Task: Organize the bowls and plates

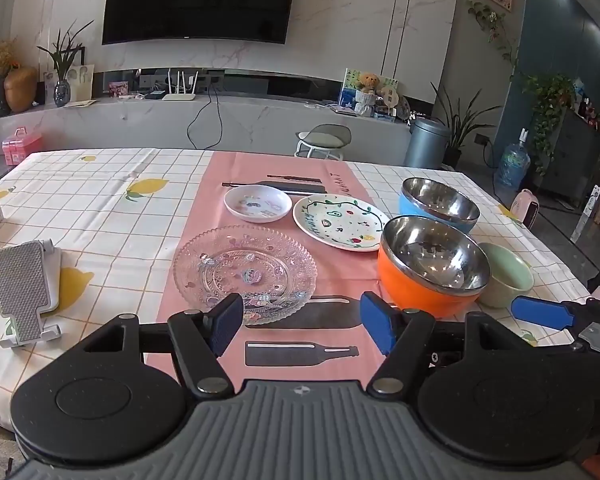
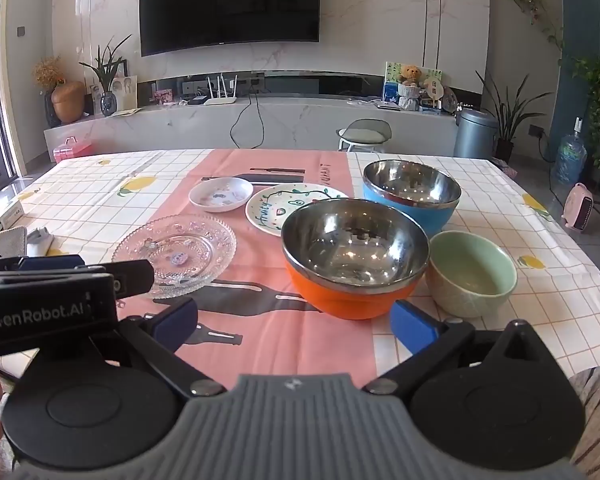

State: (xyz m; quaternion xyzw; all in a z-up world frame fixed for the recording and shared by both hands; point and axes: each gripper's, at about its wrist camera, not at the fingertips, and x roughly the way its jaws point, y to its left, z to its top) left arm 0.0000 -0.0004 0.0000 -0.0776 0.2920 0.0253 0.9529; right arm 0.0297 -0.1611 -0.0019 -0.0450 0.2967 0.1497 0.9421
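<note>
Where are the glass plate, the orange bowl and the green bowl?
glass plate (image 1: 243, 268), left wrist view, on its patterned centre.
orange bowl (image 2: 352, 302), right wrist view, on its orange outer wall.
green bowl (image 2: 470, 276), right wrist view, on its inside bottom.

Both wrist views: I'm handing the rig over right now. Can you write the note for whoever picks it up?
Left gripper: open, empty, held low just before the glass plate.
Right gripper: open, empty, just before the orange bowl.
On the pink runner: small white dish, painted plate, glass plate, orange bowl.
Blue bowl and green bowl sit to the right, on the checked cloth.
Done: nothing stacked; all six pieces stand separately.
Left: stack plates together, nest bowls.
</note>
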